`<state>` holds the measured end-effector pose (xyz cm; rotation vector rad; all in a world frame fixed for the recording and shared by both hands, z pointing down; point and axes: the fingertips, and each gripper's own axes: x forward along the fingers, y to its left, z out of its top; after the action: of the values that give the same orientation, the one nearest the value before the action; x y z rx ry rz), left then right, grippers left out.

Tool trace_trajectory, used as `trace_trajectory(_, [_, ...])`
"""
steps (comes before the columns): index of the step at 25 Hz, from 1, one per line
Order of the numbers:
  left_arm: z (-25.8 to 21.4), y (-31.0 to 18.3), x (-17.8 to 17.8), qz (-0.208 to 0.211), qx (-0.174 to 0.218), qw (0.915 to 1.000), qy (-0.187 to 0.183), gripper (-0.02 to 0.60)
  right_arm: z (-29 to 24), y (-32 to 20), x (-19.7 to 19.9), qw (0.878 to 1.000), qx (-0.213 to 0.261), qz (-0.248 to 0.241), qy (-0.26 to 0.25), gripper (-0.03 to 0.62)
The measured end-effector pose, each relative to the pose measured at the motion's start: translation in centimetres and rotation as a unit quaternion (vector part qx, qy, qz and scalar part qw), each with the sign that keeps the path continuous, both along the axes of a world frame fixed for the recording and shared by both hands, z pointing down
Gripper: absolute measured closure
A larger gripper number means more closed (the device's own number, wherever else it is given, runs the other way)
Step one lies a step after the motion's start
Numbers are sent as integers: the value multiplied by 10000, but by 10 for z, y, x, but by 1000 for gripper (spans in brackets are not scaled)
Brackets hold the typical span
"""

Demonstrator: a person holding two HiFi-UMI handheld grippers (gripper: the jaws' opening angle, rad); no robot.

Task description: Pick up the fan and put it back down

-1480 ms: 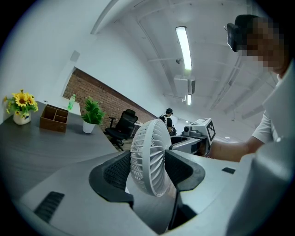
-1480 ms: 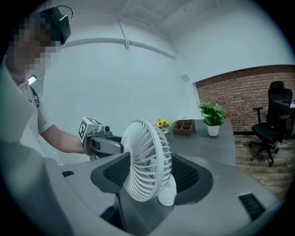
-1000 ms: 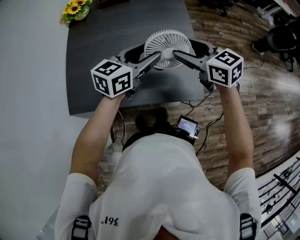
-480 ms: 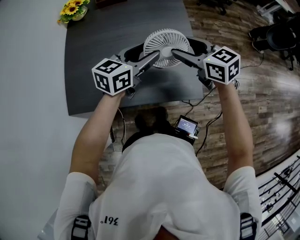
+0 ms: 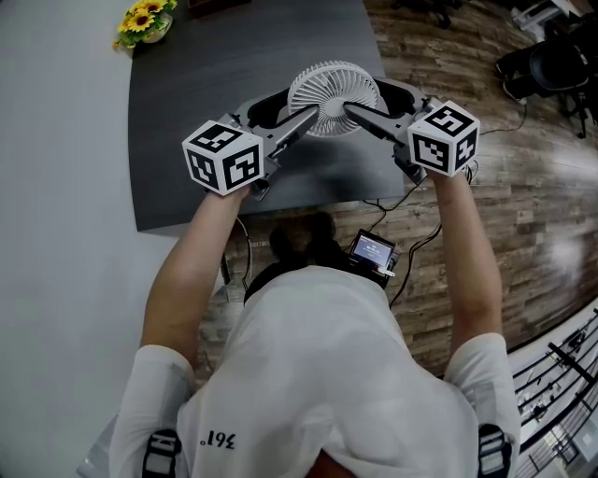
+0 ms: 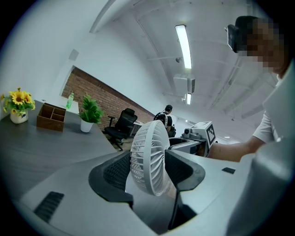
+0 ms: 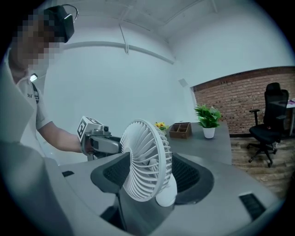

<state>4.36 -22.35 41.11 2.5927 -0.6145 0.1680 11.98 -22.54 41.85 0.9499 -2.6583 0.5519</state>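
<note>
The left gripper (image 5: 306, 119) and the right gripper (image 5: 356, 110) meet from opposite sides on the white desk fan (image 5: 334, 98). In each gripper view the round grille stands edge-on between that gripper's two jaws, which are clamped onto it. The fan's rounded foot (image 7: 167, 193) hangs free, tilted, with no surface seen touching it. So the pick-up looks done and the fan seems to be held in the air above the near part of the table. Lowering it, standing it upright and releasing both jaws appear to be what is left.

Under the fan and stretching away behind it lies a dark grey table (image 5: 234, 75), bare around the fan. Far beyond the fan, to its left, stand yellow sunflowers in a small white pot (image 5: 149, 17), a wooden desk organiser (image 6: 50, 117), a green bottle (image 6: 69, 100) and a potted green plant (image 6: 88, 113).

To the right of the fan the floor (image 5: 523, 187) is wood plank. Further off than the fan are a black office chair (image 6: 122, 124) and a brick wall (image 6: 106, 97). A second person (image 6: 165, 117) stands in the distance behind the fan, and a strip light (image 6: 183, 46) runs along the white ceiling above.
</note>
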Motion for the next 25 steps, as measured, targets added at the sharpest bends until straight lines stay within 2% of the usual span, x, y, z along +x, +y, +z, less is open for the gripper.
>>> trace_trajectory(25, [-11, 0, -13, -242, 42, 9997, 89, 333, -11, 0, 24, 9950, 83, 892, -446, 313])
